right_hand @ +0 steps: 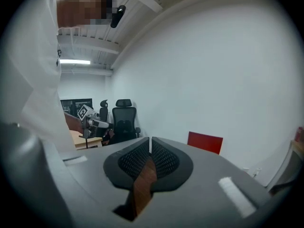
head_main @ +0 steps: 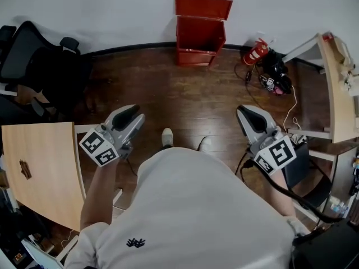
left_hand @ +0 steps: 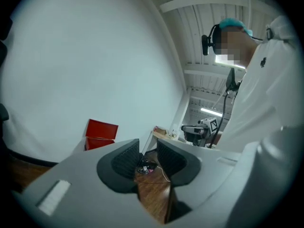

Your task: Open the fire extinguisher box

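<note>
The red fire extinguisher box [head_main: 200, 32] stands on the wooden floor against the white wall, its lid [head_main: 203, 6] raised and the inside showing. A red fire extinguisher [head_main: 255, 52] lies to its right by the wall. My left gripper [head_main: 132, 112] is held at waist height, far from the box, open with nothing between its pads [left_hand: 148, 151]; the box [left_hand: 100, 133] appears beyond its left jaw. My right gripper [head_main: 247, 112] is also far back from the box, and its jaws meet at the tips, shut and empty [right_hand: 150, 144]. The box lid [right_hand: 205, 141] peeks over its right jaw.
A black office chair [head_main: 33, 55] stands at the left by the wall. A light wooden table [head_main: 39, 167] is at my left side and a desk [head_main: 336, 88] at my right. Cables and small gear [head_main: 275, 72] lie on the floor beside the extinguisher.
</note>
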A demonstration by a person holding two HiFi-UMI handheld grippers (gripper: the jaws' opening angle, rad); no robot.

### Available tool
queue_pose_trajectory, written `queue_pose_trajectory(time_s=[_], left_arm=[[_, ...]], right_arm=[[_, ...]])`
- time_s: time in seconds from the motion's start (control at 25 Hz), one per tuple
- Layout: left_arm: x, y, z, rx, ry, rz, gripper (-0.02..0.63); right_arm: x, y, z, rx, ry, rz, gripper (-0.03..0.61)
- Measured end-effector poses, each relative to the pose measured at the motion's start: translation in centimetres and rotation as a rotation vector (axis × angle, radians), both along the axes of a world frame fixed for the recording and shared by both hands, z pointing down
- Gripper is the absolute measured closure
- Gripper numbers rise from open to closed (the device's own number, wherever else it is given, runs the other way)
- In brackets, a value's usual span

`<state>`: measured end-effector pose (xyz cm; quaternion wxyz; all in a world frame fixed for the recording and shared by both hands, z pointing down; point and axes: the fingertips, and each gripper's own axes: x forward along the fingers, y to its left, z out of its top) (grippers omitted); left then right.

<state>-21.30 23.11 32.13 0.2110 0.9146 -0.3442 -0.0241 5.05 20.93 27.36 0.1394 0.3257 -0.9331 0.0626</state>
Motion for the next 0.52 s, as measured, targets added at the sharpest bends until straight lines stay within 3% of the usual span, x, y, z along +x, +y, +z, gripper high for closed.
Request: queue_pose_trajectory(time_s=[0.2, 0.52], left_arm=[[-1.5, -0.8, 0.8, 0.01, -0.027, 0.1, 0.522], [-1.6, -3.3, 1.2, 0.045, -0.062, 0.22, 0.526]], right_arm=[[-3.5, -0.2, -0.1, 0.015, 0.0, 0.047, 0.56], [-4.8, 0.1, 0.3, 0.005, 0.011, 0.125, 0.56]])
